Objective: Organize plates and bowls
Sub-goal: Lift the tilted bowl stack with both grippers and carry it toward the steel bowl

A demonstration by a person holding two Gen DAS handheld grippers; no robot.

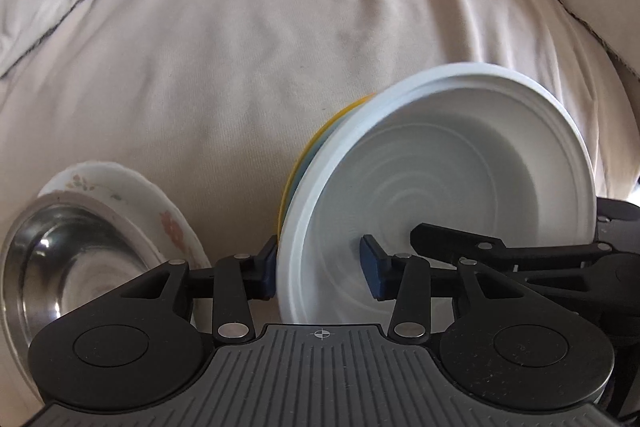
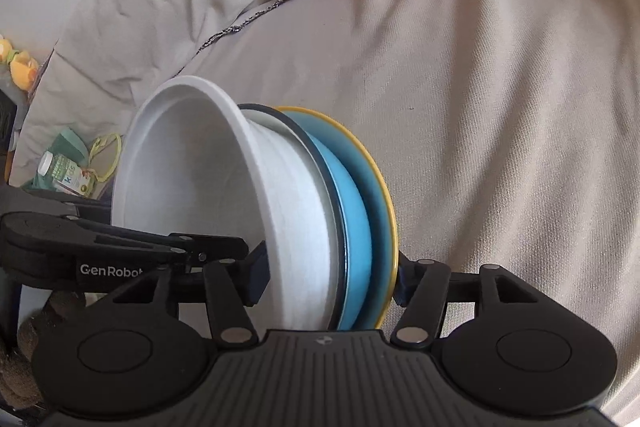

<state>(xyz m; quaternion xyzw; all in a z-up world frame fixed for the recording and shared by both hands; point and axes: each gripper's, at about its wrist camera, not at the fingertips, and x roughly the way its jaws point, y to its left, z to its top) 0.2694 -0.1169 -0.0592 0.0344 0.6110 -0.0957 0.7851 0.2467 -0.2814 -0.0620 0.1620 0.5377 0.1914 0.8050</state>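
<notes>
White and tilted on edge, the bowl (image 1: 448,179) filled the lower right of the left wrist view, nested against a blue plate (image 2: 354,227) and a yellow plate (image 2: 384,195) over the beige bedcover (image 1: 240,67). The left gripper (image 1: 324,267) straddled the bowl's rim, its right pad clear of the wall. The right gripper (image 2: 332,275) spanned the whole stack, pads at both faces, though real pressure I could not tell. A steel bowl (image 1: 60,259) sat in a flowered dish (image 1: 132,199) at lower left.
</notes>
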